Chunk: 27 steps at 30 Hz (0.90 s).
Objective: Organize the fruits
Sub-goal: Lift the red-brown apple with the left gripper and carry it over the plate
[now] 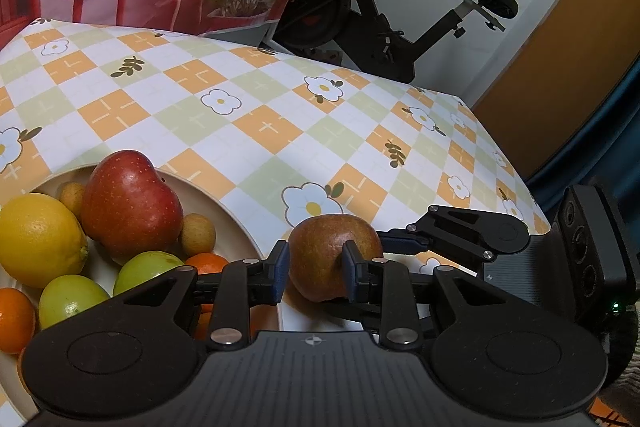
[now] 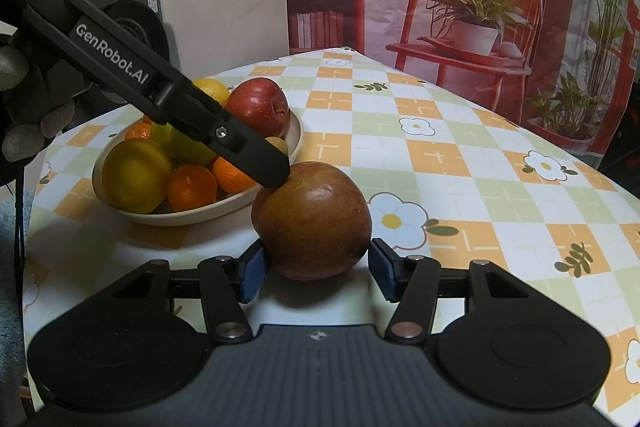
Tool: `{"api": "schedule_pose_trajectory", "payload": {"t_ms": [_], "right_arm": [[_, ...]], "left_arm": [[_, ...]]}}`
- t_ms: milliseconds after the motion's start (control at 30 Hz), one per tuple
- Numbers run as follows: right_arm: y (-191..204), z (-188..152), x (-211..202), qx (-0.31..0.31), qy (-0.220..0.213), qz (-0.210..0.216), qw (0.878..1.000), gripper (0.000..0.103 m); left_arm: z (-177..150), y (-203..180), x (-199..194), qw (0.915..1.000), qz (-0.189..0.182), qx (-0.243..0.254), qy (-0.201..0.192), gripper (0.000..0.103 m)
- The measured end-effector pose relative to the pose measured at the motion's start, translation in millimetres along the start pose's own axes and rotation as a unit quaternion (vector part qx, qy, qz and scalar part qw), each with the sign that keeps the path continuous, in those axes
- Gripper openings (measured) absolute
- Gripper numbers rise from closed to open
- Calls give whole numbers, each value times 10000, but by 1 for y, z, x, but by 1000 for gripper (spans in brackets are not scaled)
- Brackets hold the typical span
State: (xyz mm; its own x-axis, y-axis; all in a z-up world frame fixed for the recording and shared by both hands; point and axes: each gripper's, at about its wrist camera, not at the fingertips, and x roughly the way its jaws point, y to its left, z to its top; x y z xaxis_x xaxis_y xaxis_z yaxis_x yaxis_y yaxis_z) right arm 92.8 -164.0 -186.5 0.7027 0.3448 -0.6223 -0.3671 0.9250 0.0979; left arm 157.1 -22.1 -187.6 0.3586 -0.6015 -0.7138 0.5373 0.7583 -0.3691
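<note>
A: Where is the brownish apple (image 2: 312, 223) found?

B: It is set on the checked tablecloth (image 2: 460, 155), just beside the beige bowl (image 2: 280, 151), outside its rim. In the bowl a red apple (image 2: 260, 105), a lemon (image 1: 38, 239), green fruits (image 1: 70, 299) and oranges (image 2: 192, 187) are piled.

A: How is the left gripper (image 1: 316, 267) seen?

B: It is clenched on the brownish apple; both blue pads (image 1: 350, 263) are pressed against its sides.

A: And the right gripper (image 2: 316, 267)?

B: It is held spread, with a blue pad placed on each side of the same apple. A gap is seen at the right pad; contact at the left pad cannot be told.
</note>
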Motion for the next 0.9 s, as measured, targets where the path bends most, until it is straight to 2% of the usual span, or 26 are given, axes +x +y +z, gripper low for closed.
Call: {"api": "schedule_pose_trajectory", "payload": {"t_ms": [900], "right_arm": [[0, 1, 6, -15, -29, 51, 10000, 60]], "left_arm": [[2, -1, 2, 10000, 66, 24, 24, 34]]}}
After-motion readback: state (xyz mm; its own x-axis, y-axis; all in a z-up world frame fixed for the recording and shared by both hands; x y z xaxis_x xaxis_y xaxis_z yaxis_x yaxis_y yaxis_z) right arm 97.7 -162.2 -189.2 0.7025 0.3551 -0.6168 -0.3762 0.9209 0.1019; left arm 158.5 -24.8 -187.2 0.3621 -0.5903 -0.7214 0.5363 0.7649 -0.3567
